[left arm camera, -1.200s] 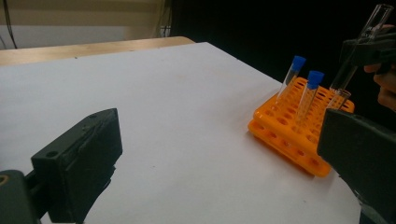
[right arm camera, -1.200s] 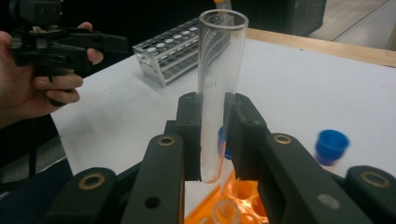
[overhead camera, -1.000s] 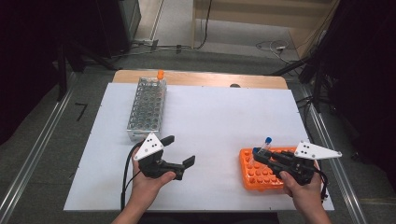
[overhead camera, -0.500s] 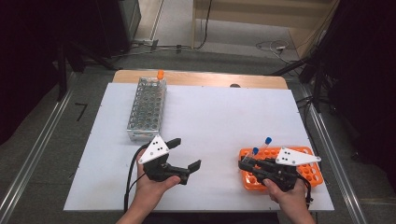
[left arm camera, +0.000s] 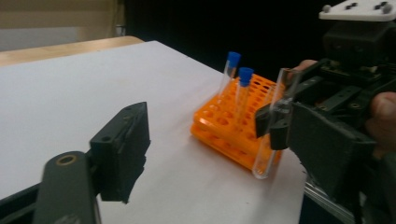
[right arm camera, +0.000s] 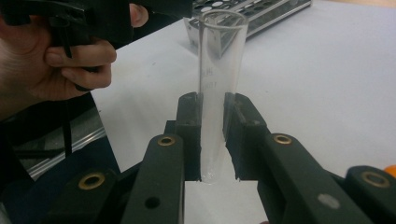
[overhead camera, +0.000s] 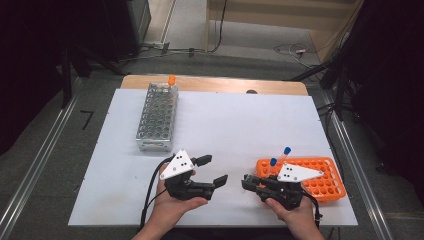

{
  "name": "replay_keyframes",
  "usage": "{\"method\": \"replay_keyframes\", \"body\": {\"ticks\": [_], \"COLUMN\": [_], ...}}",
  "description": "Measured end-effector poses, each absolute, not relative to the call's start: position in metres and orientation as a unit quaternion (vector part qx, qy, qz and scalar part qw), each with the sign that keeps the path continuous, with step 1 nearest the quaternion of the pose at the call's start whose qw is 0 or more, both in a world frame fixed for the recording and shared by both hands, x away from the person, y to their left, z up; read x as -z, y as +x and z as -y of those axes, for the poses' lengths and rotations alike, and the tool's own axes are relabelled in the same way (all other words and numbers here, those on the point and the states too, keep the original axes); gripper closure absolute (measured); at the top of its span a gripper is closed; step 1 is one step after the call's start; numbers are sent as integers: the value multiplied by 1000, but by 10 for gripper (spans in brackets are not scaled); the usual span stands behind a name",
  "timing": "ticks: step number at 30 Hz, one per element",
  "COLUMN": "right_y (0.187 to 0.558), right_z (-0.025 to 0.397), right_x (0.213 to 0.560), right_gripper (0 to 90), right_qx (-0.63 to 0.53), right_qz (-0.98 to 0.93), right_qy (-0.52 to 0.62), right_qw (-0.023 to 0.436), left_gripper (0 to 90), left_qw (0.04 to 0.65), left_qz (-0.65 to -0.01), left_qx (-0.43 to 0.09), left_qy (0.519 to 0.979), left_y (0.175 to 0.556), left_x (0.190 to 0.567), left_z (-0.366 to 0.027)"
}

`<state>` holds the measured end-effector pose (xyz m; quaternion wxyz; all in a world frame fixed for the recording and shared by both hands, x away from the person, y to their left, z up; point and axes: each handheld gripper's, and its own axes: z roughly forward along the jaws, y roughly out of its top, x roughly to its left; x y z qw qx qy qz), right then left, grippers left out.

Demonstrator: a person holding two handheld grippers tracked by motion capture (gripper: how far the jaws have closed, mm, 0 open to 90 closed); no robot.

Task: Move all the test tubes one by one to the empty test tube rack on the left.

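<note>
The right gripper [right arm camera: 212,140] has swung leftward off the orange rack [overhead camera: 320,172] over the past second and is now clamping a clear, uncapped test tube [right arm camera: 218,84] upright between its jaws, just left of that rack. The left gripper [overhead camera: 212,172] is standing open close by, having turned toward the tube. Two blue-capped tubes [left arm camera: 239,91] are remaining in the rack. Judgement: a handover, or a transfer toward the metal rack [overhead camera: 159,116], is being prepared.
</note>
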<state>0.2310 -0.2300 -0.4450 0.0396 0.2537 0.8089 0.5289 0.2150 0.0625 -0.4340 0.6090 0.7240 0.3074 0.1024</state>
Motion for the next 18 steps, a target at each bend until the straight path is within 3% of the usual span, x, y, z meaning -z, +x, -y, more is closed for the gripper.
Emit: {"method": "replay_keyframes", "body": {"ticks": [9,18], "right_y": [229,224], "right_z": [219,209], "right_x": [450,451], "right_gripper": [736,737], "right_qx": [-519,-513], "right_qz": [-818,-828], "right_qy": [245,226], "right_qw": [34,36], "left_gripper": [488,648], "left_qw": [616,610], "left_qz": [-258,-240], "left_qx": [-57,-25], "left_qy": [742,754], "left_y": [215,217], "left_x": [434,437], "left_z": [-42,-26]}}
